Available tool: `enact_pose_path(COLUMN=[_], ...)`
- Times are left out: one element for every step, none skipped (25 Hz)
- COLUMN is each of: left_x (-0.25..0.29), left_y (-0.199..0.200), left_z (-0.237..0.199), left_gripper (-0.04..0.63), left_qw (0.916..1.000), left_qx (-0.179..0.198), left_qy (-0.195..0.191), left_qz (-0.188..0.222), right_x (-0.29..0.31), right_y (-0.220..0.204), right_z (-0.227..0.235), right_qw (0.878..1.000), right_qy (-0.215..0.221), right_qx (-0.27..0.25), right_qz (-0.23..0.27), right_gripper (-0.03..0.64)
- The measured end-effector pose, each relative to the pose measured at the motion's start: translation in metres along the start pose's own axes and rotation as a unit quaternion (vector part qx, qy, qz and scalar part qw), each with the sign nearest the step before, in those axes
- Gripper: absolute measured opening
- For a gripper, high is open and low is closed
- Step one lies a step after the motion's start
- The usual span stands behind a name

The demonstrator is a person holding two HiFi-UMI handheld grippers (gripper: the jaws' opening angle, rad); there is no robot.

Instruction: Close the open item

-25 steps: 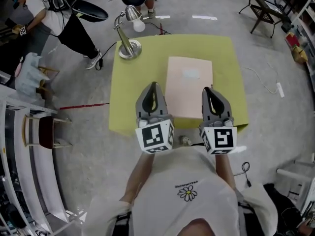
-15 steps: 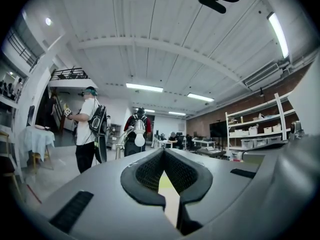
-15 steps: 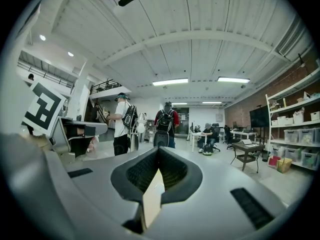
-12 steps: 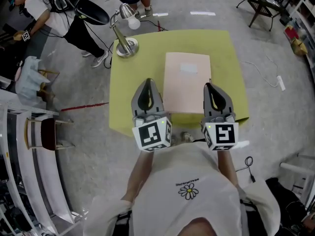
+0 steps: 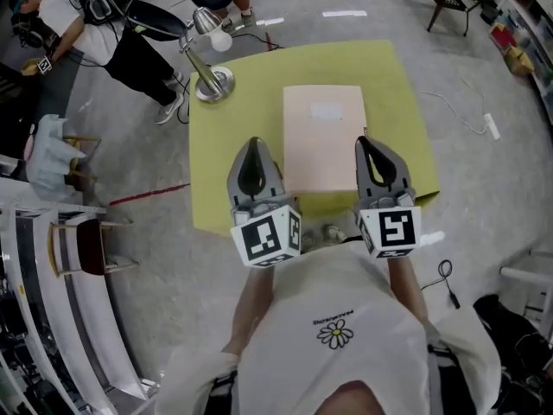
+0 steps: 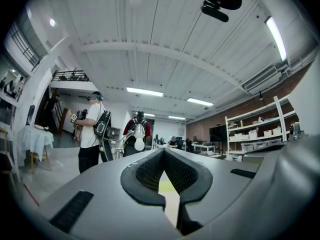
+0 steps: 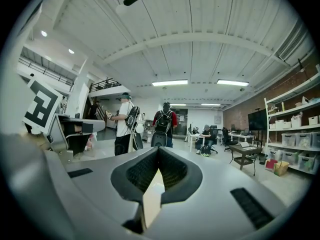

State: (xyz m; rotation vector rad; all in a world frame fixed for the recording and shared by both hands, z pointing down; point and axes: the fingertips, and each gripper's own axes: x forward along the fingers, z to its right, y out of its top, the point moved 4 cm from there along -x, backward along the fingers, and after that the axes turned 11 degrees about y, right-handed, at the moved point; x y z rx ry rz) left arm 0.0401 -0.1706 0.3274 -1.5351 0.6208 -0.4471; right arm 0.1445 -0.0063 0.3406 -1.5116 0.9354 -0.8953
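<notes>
A flat pale pink folder-like item lies shut on the yellow-green table, its long side running away from me. My left gripper hovers over the table's near edge just left of the item, its jaws shut and empty. To the right of the item's near corner my right gripper is also shut with nothing held. In the left gripper view the left gripper meets at its tips, and a strip of table shows below. The right gripper meets at its tips in its own view too.
A silver desk lamp with a white bulb stands at the table's far left corner. People stand beyond it on the floor. A small chair stands to the left. A cable lies on the floor at the right.
The head view has shifted, so the table and item sit a little higher and further left. Both grippers stay shut over the near edge; the left one has drifted slightly left of the item.
</notes>
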Motion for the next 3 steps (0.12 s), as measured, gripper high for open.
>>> enact_pose_path(left_x=[0.0018, 0.0039, 0.006], left_y=[0.0013, 0.0025, 0.0036], left_z=[-0.0008, -0.0015, -0.0023], left_gripper=[0.014, 0.014, 0.014], left_qw=[1.0, 1.0, 0.9999], left_qx=[0.001, 0.003, 0.004], left_qy=[0.0, 0.001, 0.001], left_qz=[0.003, 0.006, 0.009], right_x=[0.001, 0.002, 0.0031], right_y=[-0.0003, -0.0006, -0.0008], right_z=[0.0004, 0.0011, 0.002], right_qw=[1.0, 1.0, 1.0], right_qy=[0.0, -0.001, -0.002], right_qx=[0.0, 0.0, 0.0], right_qz=[0.001, 0.001, 0.001], right_gripper=[0.012, 0.012, 0.012])
